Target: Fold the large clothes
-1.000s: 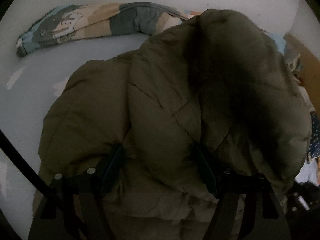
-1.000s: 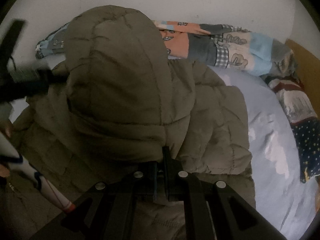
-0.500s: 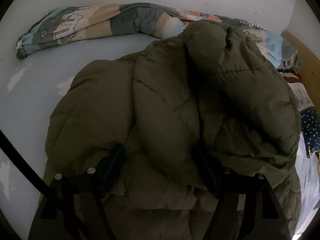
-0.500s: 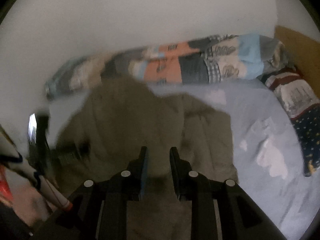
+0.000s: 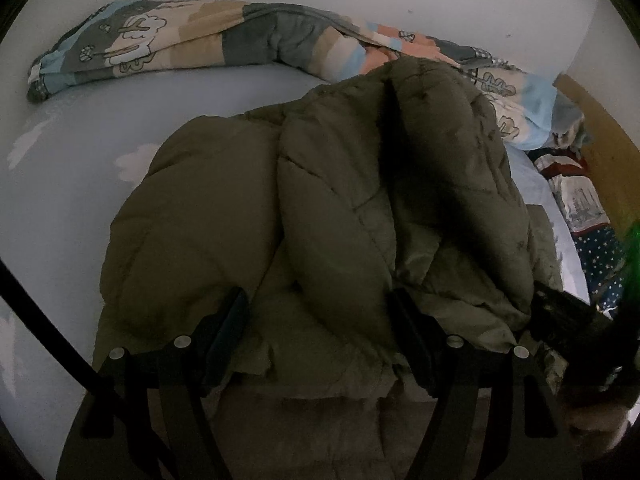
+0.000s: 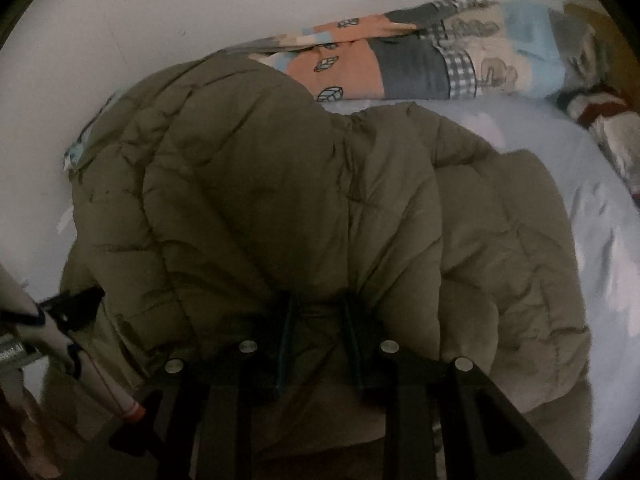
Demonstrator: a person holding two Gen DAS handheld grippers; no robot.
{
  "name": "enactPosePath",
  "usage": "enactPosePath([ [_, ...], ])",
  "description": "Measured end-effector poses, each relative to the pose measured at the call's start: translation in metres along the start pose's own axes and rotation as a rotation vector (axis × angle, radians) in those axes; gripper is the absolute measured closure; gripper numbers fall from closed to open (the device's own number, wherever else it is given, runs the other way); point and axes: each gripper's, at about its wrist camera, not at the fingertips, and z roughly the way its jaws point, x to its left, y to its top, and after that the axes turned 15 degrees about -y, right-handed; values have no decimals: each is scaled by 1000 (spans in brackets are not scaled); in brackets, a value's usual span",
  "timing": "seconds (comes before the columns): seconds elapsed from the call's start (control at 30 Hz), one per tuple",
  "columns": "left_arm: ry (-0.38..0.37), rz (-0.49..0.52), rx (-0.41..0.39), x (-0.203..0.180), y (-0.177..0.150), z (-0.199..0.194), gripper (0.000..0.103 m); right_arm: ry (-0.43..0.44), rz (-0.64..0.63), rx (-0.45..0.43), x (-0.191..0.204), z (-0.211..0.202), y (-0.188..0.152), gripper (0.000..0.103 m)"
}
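Observation:
An olive-green quilted puffer jacket [image 5: 320, 208] lies bunched on the pale blue bed sheet [image 5: 72, 184]; it also fills the right wrist view [image 6: 280, 200]. My left gripper [image 5: 320, 320] is open wide, its jaws either side of a padded fold of the jacket. My right gripper [image 6: 318, 320] is open with a narrow gap, and jacket fabric sits between its fingers. The right gripper shows at the right edge of the left wrist view [image 5: 568, 320]. The left gripper shows at the left edge of the right wrist view [image 6: 76, 300].
A rolled patchwork quilt [image 5: 208, 44] lies along the white wall at the back, also in the right wrist view [image 6: 420, 60]. Folded patterned clothes [image 5: 584, 208] lie at the right by a wooden headboard [image 5: 600, 132].
The right gripper has opened from shut and let the raised jacket part drop. That part has sunk flatter onto the pile. The left gripper stays open around its fold.

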Motion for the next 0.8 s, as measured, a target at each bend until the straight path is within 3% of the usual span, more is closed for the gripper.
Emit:
enactPosePath([
  [0.1,-23,-27,-21,4,3,-10,30,-9,-11,3,1,-16,7,77],
  [0.27,-51,-85,-50,15,6,-22,31,13,21,-119,-1,-65,28,77],
  [0.43,-33,-98,-70,19,7,-29,31,88,30,-176,19,-78,49,77],
  [0.6,-23,-108,-88,25,9,-37,31,144,5,-129,60,-48,54,77],
  [0.73,-9,-118,-82,30,10,-38,31,111,-42,-14,81,-8,36,77],
  [0.8,-12,-123,-79,31,10,-39,31,81,-73,0,87,7,24,77],
])
